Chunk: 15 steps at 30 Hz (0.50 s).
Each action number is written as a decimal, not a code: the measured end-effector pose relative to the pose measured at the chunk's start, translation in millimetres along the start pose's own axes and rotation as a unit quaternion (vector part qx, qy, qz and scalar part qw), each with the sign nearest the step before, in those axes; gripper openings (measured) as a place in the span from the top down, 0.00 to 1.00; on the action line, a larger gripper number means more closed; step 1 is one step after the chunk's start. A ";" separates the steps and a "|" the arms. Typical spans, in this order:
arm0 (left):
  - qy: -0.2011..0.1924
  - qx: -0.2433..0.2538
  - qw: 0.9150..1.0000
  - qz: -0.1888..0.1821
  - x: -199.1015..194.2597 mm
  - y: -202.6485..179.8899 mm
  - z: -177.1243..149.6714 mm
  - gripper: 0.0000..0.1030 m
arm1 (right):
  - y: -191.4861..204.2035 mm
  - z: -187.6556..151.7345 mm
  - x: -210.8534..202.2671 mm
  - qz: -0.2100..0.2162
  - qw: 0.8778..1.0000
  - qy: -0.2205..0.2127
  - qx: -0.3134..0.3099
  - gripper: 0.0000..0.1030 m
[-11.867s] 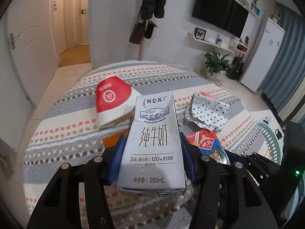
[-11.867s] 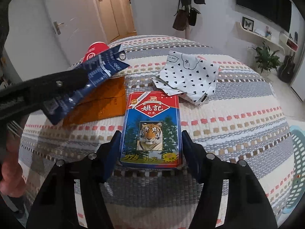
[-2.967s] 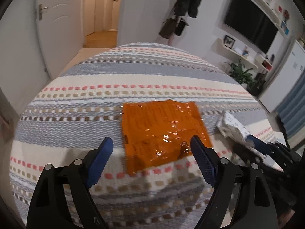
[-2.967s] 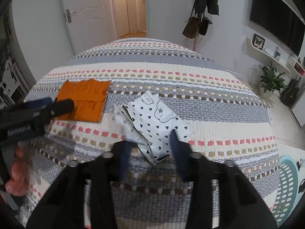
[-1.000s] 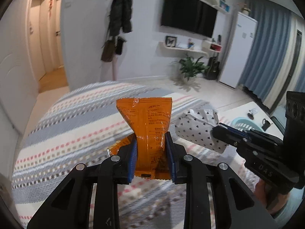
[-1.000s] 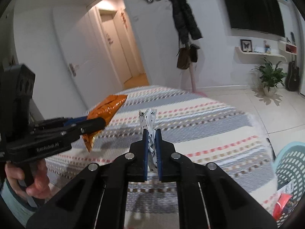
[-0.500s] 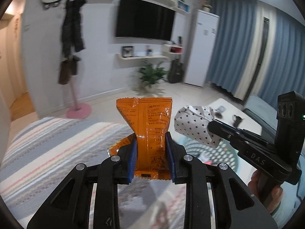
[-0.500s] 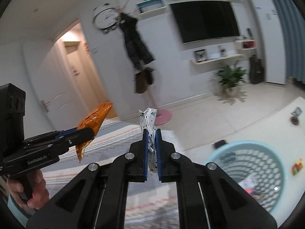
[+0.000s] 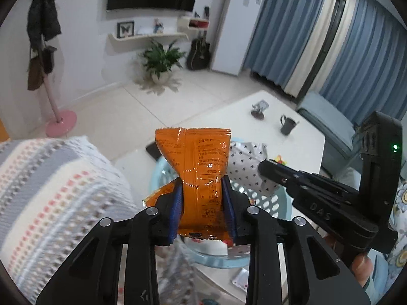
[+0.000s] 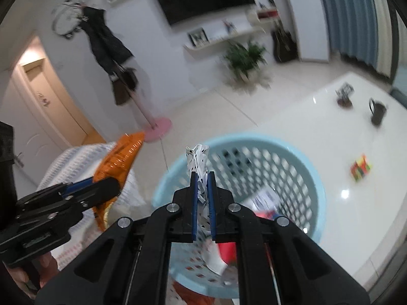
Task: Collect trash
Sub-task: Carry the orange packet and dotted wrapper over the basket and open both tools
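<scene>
Now orange wrapper (image 9: 201,175) & dotted paper (image 10: 199,175), both clamped, above basket (image 10: 279,150).

The wrapper (image 9: 201,167) is glossy orange with dark print; the packet (image 9: 248,167) white with small black hearts; the basket (image 10: 267,157) pale blue, its wall a lattice of holes, red and white scraps inside; both grippers, left (image 9: 202,208) and right (image 10: 202,203), are black with blue pads (image 9: 175,208); the bedspread (image 9: 51,183) is striped grey and cream with rows of red, tan and dark dashes; the table (image 10: 356,132) glossy white; the mug (image 9: 287,124) dark grey; the curtains (image 9: 356,38) blue; the stand base (image 9: 61,123) pink; the plant (image 9: 162,57) green.
</scene>
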State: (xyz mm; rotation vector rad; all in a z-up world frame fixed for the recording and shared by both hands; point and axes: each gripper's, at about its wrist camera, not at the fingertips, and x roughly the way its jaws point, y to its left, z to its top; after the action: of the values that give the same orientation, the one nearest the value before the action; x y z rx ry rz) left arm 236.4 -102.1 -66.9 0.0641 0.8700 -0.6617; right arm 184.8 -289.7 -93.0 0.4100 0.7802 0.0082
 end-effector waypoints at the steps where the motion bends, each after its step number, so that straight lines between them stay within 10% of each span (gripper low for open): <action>1: 0.006 0.002 1.000 -0.001 4.2 -1.0 -1.9 0.69 | -5.4 -2.5 4.0 -0.004 1.000 0.009 0.005 0.94; 15: -0.003 -0.006 1.000 0.022 -11.4 -11.4 -16.8 0.26 | -27.4 -8.5 -4.1 -0.013 0.999 0.022 0.023 0.59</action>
State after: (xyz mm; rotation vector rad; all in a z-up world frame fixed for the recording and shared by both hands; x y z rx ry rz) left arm 213.2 -100.1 -67.2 0.0704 0.8653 -0.6157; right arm 172.2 -312.6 -105.6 0.4446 0.8303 -0.0261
